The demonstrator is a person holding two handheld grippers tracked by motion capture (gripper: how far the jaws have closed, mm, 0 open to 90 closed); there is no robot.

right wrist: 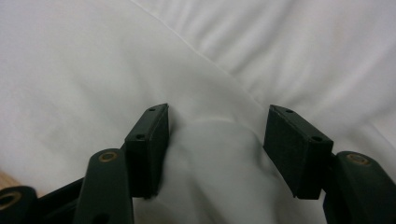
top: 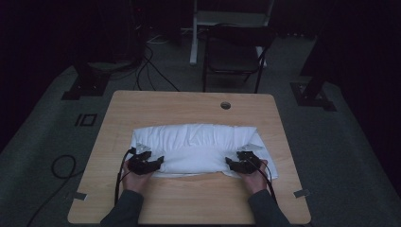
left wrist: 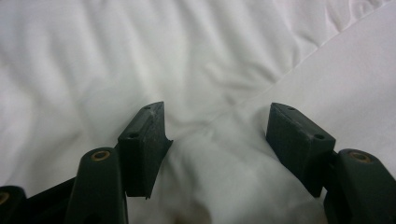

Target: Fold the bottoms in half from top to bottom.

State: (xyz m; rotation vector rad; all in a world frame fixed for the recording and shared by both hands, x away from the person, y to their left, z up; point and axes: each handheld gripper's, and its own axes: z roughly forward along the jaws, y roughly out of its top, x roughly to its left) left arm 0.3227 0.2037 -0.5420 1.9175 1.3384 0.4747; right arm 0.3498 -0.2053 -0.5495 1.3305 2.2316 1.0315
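Pillow (top: 196, 142) lying across the middle of the tabletop (top: 142, 104), long side running parallel to the near edge, a white case (top: 191, 163) partly over its near side. Step in hand, as a guess: taking hold of the case's fabric at both ends, to draw it over the pillow or strip it off. Next move is calling for both sets of jaws to close on the cloth together, evenly.

Left gripper (left wrist: 217, 133): jaws standing well spread, a bulge of white fabric rising between them, nothing pinched yet. Right gripper (right wrist: 217, 135): same, jaws spread, a fold sitting in the gap and brushing the pads. Grippers sitting near the pillow's two near corners. Beyond the far edge, a dark chair (top: 234, 52) and floor cables (top: 156, 71).
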